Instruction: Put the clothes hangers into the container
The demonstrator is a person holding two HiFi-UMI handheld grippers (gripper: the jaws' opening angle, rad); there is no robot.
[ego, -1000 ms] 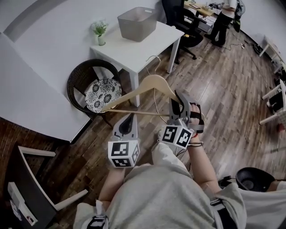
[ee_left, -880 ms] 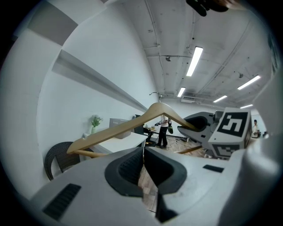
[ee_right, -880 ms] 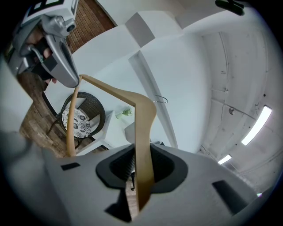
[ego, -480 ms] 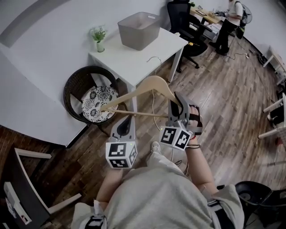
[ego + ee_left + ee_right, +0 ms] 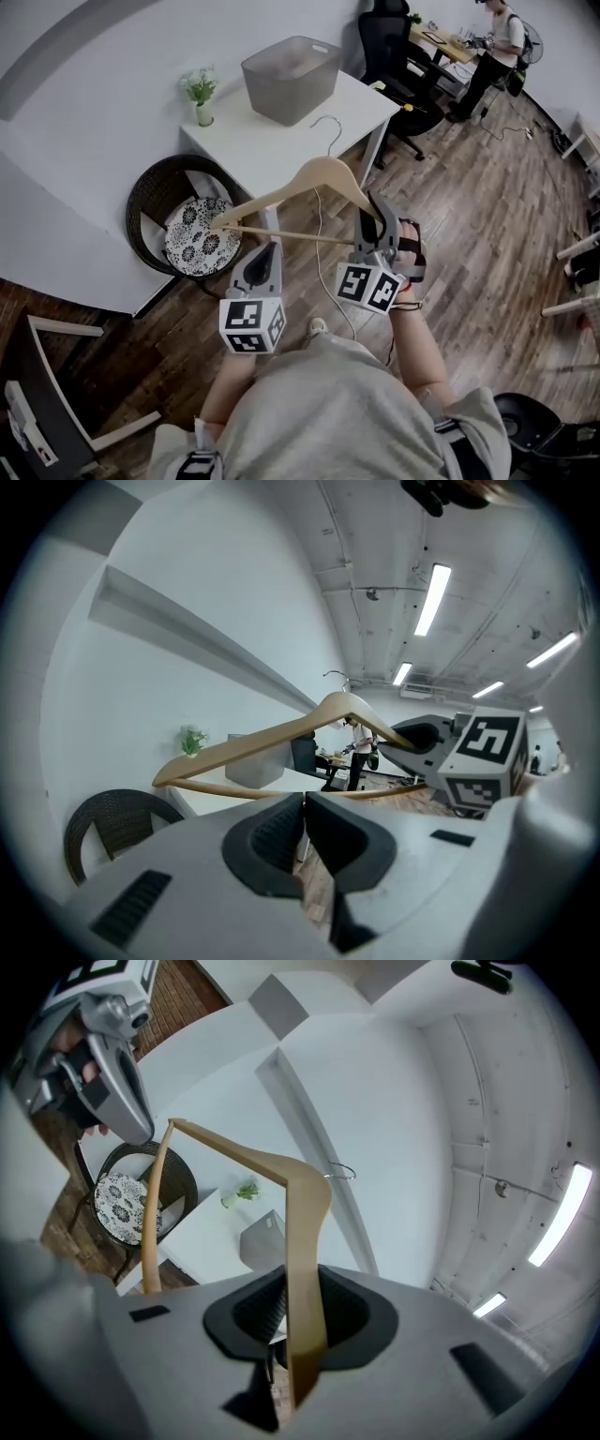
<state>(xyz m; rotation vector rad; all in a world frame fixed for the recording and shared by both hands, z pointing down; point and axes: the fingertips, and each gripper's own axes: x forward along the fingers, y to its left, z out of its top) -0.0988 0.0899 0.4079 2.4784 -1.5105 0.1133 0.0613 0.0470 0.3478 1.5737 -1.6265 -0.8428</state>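
Note:
A wooden clothes hanger (image 5: 309,180) with a wire hook hangs in the air in front of me. My right gripper (image 5: 377,218) is shut on the end of its right arm. In the right gripper view that arm (image 5: 302,1241) runs straight through the right gripper (image 5: 300,1321), both pads against it. My left gripper (image 5: 271,247) is shut and empty, just below the hanger's bottom bar. The left gripper (image 5: 303,806) shows pads pressed together, with the hanger (image 5: 272,746) beyond. The grey container (image 5: 290,66) stands on the white table (image 5: 281,145) ahead.
A small potted plant (image 5: 200,90) stands at the table's left corner. A dark wicker chair (image 5: 145,202) with a patterned cushion sits left of the table. A black office chair (image 5: 392,42) and a standing person (image 5: 497,42) are at the far right. Wooden floor lies below.
Both grippers and the hanger have moved forward towards the white table. The table and container now lie closer. Neither grip has changed.

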